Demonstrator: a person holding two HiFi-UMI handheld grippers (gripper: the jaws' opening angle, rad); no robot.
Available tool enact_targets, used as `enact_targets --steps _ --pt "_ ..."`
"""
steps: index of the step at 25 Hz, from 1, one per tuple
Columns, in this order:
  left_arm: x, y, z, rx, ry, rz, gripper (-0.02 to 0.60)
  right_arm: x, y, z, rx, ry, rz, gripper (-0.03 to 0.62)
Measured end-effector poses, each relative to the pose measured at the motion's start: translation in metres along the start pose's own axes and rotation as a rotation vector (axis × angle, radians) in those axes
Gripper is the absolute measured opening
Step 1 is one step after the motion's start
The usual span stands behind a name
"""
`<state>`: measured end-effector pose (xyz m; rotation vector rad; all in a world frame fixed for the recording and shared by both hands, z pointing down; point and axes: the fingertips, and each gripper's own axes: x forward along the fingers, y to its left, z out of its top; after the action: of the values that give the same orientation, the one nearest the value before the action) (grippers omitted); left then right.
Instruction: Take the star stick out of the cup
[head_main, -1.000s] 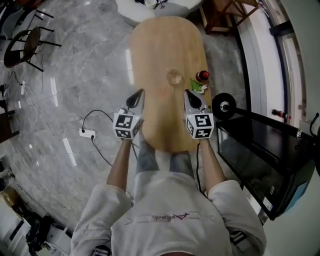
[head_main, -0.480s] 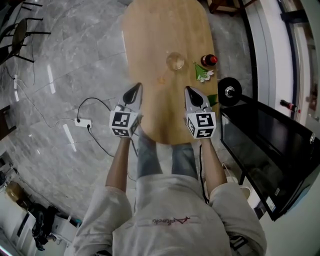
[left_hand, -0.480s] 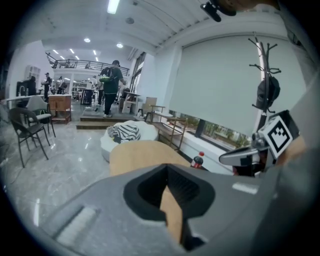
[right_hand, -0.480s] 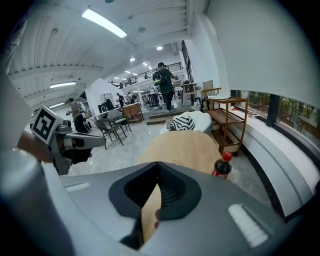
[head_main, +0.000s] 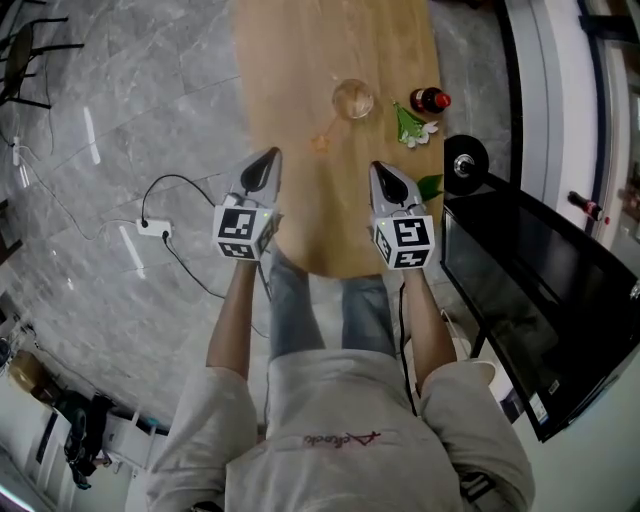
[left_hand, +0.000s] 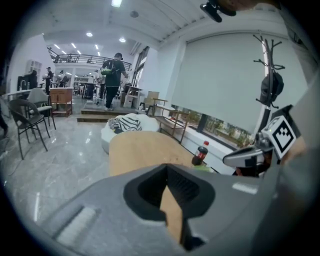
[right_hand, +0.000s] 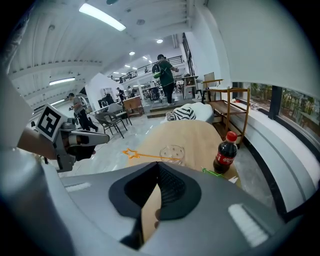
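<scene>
A clear glass cup stands mid-table on the oval wooden table. The orange star stick leans out of it toward the near left, its star end low over the wood. In the right gripper view the cup and the star stick lie ahead, beyond the jaws. My left gripper hangs at the table's left edge and my right gripper over its near right part. Both are shut and empty, well short of the cup. The left gripper sees table past its jaws.
A cola bottle and a green sprig with a white flower sit right of the cup. A black round disc and a dark cabinet flank the table's right side. A power strip with cable lies on the floor at left.
Both grippers have sunk toward the table, side by side and still shut. In the head view the table has grown larger and the cup has slid up the picture.
</scene>
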<state>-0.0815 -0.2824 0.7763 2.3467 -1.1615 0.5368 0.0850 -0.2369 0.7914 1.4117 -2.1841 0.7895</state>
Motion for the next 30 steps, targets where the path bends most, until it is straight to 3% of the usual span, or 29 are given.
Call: enact_targets --steps 11,19,23,30 --pt "0.016 0.005 -0.008 -0.038 -0.016 -0.001 0.003 0.057 0.005 -0.002 -0.039 0.012 0.047 0.003" --pt "0.018 0.006 -0.021 -0.053 -0.009 -0.008 0.003 0.096 0.014 0.001 -0.148 0.03 0.102 0.003" --pt "0.018 0.007 -0.027 -0.057 -0.009 -0.012 0.003 0.107 0.015 -0.006 -0.291 0.071 0.12 0.003" --pt "0.016 0.004 -0.033 -0.068 -0.006 -0.014 0.003 0.112 0.017 -0.018 -0.733 0.121 0.085 0.003"
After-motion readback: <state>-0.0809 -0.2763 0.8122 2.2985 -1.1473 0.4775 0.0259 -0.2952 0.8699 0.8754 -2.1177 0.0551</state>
